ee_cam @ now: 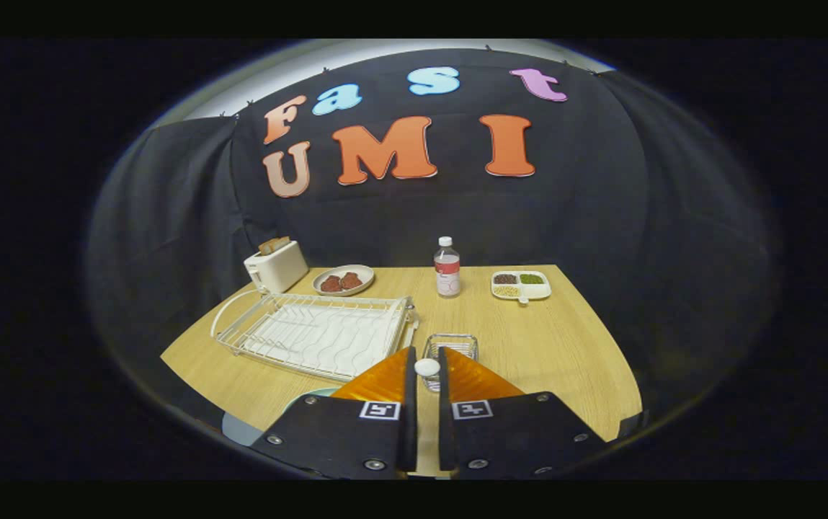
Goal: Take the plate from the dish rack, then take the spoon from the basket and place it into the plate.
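Gripper (426, 369): fingers drawn close, a narrow gap between them, with the white spoon (426, 367) showing at the tips. It looks clamped on the spoon's handle, though contact on both sides is hard to confirm from this angle.

Plate (241, 430): pale blue-grey rim at the bench's (565, 346) near edge, left of and beneath the gripper body; mostly hidden.

Basket (450, 346): small wire basket just ahead of the fingertips, near the bench's middle. The spoon's end sits over its near rim.

Dish rack (316, 335): white wire rack on a ribbed tray, left half of the bench; no plate in it.

Bottle (447, 268): clear, white cap, upright, beyond the basket toward the far edge.

Dish of food (343, 280): round, far edge, left of the bottle.

Toaster (276, 265): white, far left corner.

Divided tray (521, 285): white, three fillings, far right.

Risk, by judgement: the thin handle could pivot or slide out during the swing to the plate. The plate lies largely out of sight below the gripper, so a release could miss it.
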Available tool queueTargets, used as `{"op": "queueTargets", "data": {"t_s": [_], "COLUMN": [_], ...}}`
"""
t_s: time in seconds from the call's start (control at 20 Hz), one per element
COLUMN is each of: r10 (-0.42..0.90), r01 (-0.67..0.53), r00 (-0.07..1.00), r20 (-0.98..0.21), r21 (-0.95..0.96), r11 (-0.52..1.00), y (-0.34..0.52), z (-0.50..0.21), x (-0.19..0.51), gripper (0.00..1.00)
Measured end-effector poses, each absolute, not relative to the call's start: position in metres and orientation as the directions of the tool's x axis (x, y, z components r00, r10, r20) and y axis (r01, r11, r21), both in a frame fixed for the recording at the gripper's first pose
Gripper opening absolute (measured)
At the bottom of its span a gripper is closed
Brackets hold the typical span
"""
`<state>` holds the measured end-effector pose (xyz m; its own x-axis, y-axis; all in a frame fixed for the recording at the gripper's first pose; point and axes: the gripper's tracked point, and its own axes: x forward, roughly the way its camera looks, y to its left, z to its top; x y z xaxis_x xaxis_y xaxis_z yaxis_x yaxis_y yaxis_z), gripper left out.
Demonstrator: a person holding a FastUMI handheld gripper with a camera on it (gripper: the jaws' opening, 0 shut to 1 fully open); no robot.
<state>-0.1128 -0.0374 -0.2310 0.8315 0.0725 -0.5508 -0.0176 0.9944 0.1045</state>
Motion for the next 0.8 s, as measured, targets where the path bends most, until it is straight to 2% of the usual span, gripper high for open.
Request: {"op": "queueTargets", "data": {"t_s": [0.35,0.8], "r10": [0.162,0.297], "r01": [-0.102,-0.2], "r00": [0.795,0.713], "r20": [-0.584,-0.636], "r21": [0.134,0.221], "r11": [0.986,0.955], "y": [-0.003,0.057], "z": [-0.242,-0.285], "x": [-0.146,-0.155], "gripper": [0.12,0.12]}}
